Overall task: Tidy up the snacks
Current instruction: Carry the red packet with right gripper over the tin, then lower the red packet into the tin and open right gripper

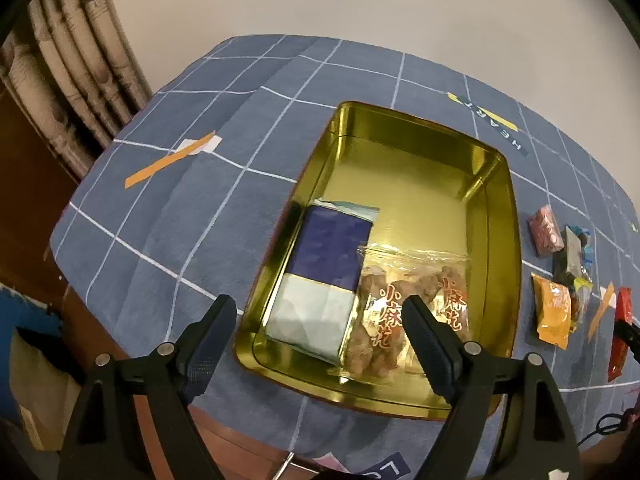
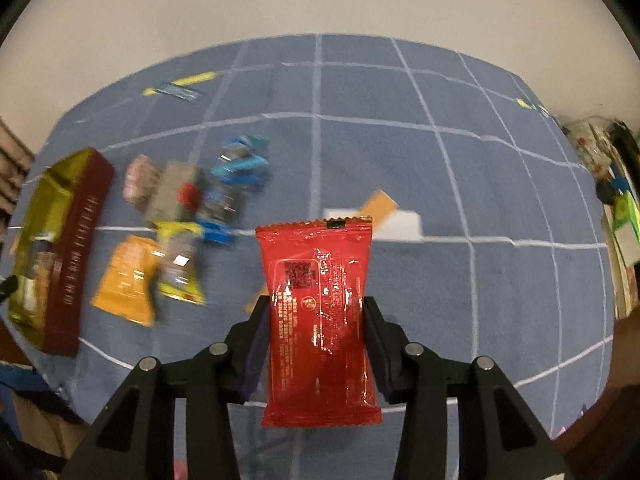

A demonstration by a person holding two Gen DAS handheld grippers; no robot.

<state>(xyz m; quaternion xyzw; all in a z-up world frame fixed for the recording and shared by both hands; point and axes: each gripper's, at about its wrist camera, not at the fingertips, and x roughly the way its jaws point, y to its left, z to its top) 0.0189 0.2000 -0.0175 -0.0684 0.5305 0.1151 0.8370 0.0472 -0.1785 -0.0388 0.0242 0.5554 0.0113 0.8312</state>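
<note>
Red snack packet [image 2: 318, 320] clamped between the pads of the right gripper [image 2: 316, 344], upright, crimped top edge away from the tool, lifted clear of the blue grid tablecloth [image 2: 400, 160]. Ahead and left of those jaws, loose on the cloth: an orange packet [image 2: 126, 280], a yellow-green packet [image 2: 180, 268], a pink packet [image 2: 140, 178], a grey packet [image 2: 172, 194] and some blue wrappers [image 2: 240, 160], all blurred. Further left, the gold tin [image 2: 60, 184] with dark red outer wall.

Left gripper [image 1: 320, 332] spread wide, holding nothing, hovering over the near end of the gold tin [image 1: 420, 168]. Beneath and between its fingers, inside the tin: a navy-and-white packet [image 1: 320, 280] against the left wall, and just beside it on the right a clear bag of brown snacks [image 1: 400, 280] with red lettering. Far half of the tin bare gold.
</note>
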